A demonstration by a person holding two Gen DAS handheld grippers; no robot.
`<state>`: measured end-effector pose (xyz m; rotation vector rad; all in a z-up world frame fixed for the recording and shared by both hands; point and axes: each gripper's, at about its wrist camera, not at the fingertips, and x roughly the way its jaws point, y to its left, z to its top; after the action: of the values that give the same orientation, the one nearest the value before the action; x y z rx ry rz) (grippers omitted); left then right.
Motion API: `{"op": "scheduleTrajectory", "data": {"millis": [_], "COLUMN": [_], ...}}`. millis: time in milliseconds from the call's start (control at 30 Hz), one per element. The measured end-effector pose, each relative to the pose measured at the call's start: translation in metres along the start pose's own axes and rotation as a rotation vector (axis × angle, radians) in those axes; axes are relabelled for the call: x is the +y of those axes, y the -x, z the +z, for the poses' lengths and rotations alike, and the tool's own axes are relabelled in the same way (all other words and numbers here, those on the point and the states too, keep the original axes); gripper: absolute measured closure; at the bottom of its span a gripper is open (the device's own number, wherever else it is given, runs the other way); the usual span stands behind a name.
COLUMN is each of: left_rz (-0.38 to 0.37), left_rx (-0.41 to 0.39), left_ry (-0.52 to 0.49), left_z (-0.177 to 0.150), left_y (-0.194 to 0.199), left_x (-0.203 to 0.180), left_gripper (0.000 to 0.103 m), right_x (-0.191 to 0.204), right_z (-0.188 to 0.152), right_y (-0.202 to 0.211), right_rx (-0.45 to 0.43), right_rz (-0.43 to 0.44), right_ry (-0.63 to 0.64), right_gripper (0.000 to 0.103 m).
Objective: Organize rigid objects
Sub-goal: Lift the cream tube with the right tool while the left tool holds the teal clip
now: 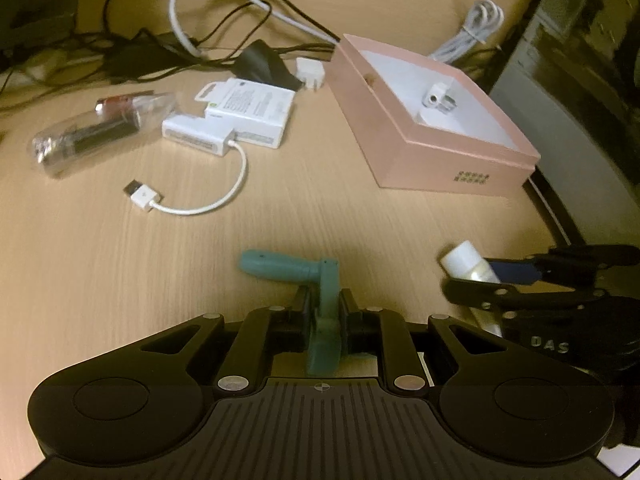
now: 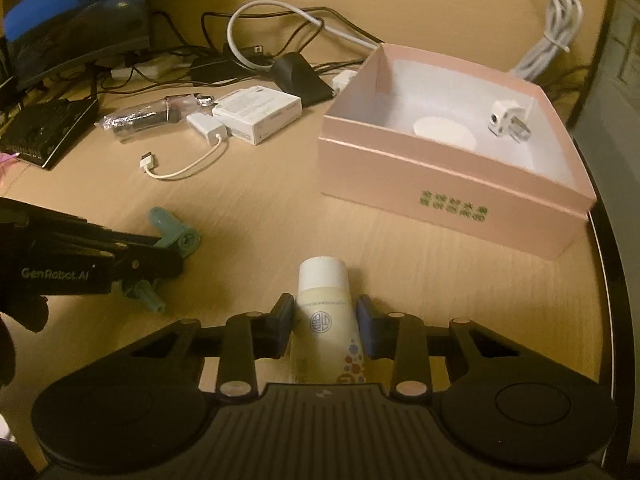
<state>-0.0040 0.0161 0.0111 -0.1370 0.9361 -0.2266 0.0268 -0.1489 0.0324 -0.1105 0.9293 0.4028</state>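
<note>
The left claw (image 1: 325,312) is pinched on a teal crank handle (image 1: 304,276) at bottom centre of its view, the handle's arm jutting up and left over the table (image 1: 120,272). The right claw (image 2: 325,320) has a white-capped tube (image 2: 326,320) between its fingers, pads against its sides, cap pointing up the frame. The open pink box (image 2: 448,196) sits upper right, a white plug (image 2: 506,120) inside.

desk (image 2: 256,216): pale wood grain | box (image 2: 440,184): pink, white inside, green print | bottle (image 2: 326,320): cream, white cap, coloured dots | crank part (image 1: 320,280): teal | claws: black, blue pads (image 2: 366,330)
</note>
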Motion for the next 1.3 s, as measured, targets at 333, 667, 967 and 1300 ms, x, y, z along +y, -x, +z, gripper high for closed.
{"op": "scheduleTrajectory", "data": {"millis": [333, 667, 967, 1300], "left_rz": [0.046, 0.011, -0.026, -0.252], "left_rx": [-0.028, -0.048, -0.056, -0.357], "left_ry": [-0.166, -0.221, -0.242, -0.291], "left_z": [-0.006, -0.013, -0.014, 0.083], "left_y": [-0.001, 0.001, 0.005, 0.063], "left_x": [-0.016, -0.022, -0.029, -0.071], "left_gripper": [0.088, 0.089, 0.089, 0.089], "right_x": [-0.014, -0.024, -0.033, -0.053], "right_z": [-0.012, -0.028, -0.043, 0.015], "right_y": [0.044, 0.101, 0.102, 0.144], "right_rx": [-0.047, -0.144, -0.119, -0.282], "right_rz": [-0.025, -0.086, -0.107, -0.074], "right_ry": [-0.092, -0.139, -0.182, -0.207], "right_gripper": [0.070, 0.070, 0.070, 0.070]}}
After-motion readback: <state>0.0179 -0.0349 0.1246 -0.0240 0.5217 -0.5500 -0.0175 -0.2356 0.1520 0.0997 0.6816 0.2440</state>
